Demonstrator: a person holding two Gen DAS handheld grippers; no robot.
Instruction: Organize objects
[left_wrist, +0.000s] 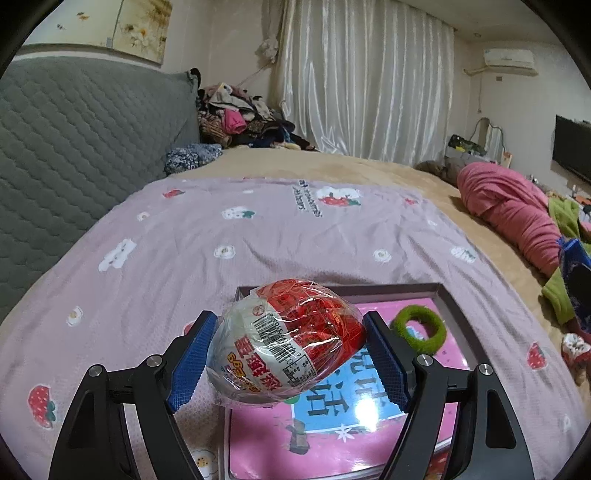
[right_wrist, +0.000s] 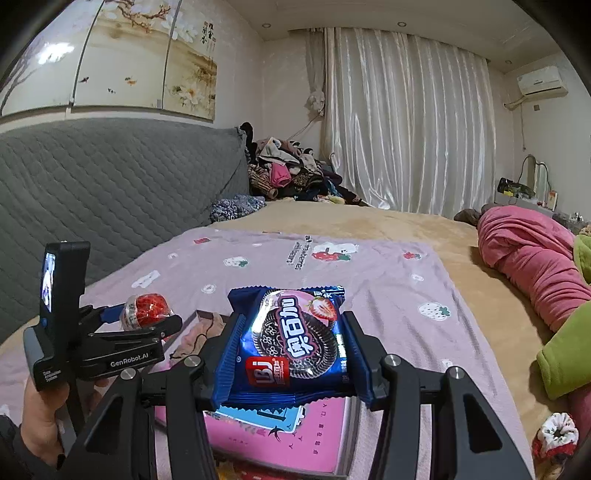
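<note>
I have both grippers loaded over the box (left_wrist: 458, 306) on the bed. My left gripper (left_wrist: 288, 350) is closed on the wrapped egg (left_wrist: 291, 339), held above the pink book (left_wrist: 332, 443) inside the box, near the green ring (left_wrist: 419, 328). My right gripper (right_wrist: 291, 350) is clamped on the blue cookie packet (right_wrist: 295, 339). I judge this the placing step: next I lower each and release into the box.

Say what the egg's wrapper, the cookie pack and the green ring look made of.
Egg: clear crinkled plastic film, glossy, with glare streaks. Cookie pack: shiny printed plastic or foil, with crimped ends. Green ring: fuzzy matte fabric, likely a hair tie.
</note>
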